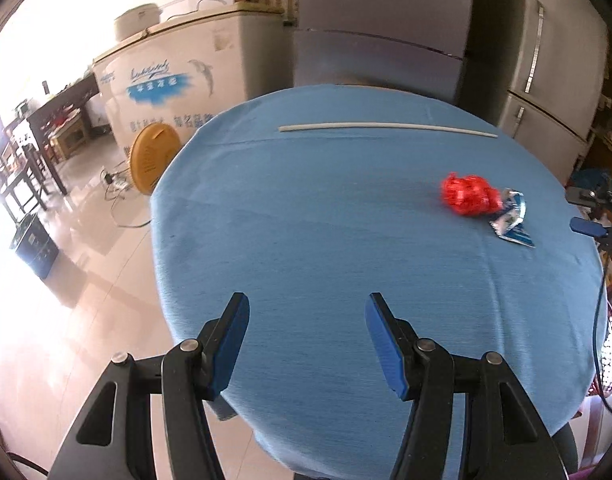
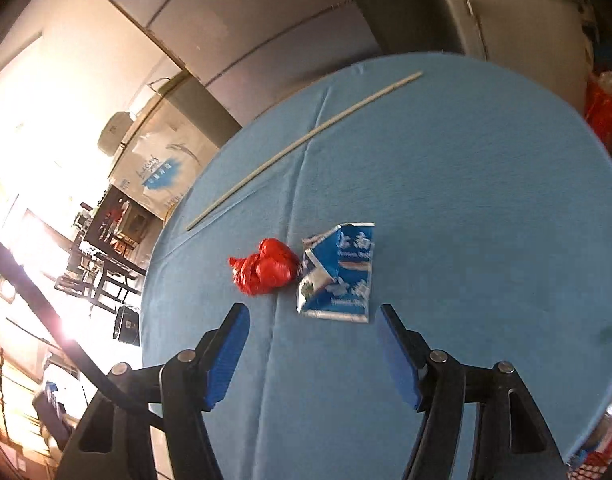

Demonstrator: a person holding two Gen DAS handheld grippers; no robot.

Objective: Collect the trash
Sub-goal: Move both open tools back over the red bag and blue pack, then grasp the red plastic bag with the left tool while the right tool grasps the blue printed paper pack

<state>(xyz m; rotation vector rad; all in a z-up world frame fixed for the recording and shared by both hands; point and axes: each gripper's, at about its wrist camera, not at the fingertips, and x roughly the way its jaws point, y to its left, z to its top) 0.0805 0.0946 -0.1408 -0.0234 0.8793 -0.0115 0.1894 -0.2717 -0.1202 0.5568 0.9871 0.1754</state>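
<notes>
A crumpled red plastic bag point(image 1: 468, 199) point(image 2: 263, 266) lies on the round table under a blue cloth point(image 1: 306, 220) point(image 2: 486, 200). A torn blue and white packet point(image 1: 512, 220) point(image 2: 338, 276) rests against it. Across the far side of the cloth lies a long thin white stick point(image 1: 386, 127) point(image 2: 306, 140). My left gripper point(image 1: 308, 308) is open over the bare near part of the cloth, well short of the trash. My right gripper point(image 2: 313, 307) is open, and the packet's near edge lies just beyond its tips, apart from both pads. One blue finger point(image 1: 586, 226) of it pokes in at the right edge of the left wrist view.
A white chest freezer point(image 1: 177, 80) and a grey fridge point(image 1: 546, 60) stand behind the table. A yellow round lid point(image 1: 151, 160) leans by the freezer. A dark bin point(image 1: 33, 244) stands on the tiled floor at the left, near dark chairs point(image 1: 13, 168).
</notes>
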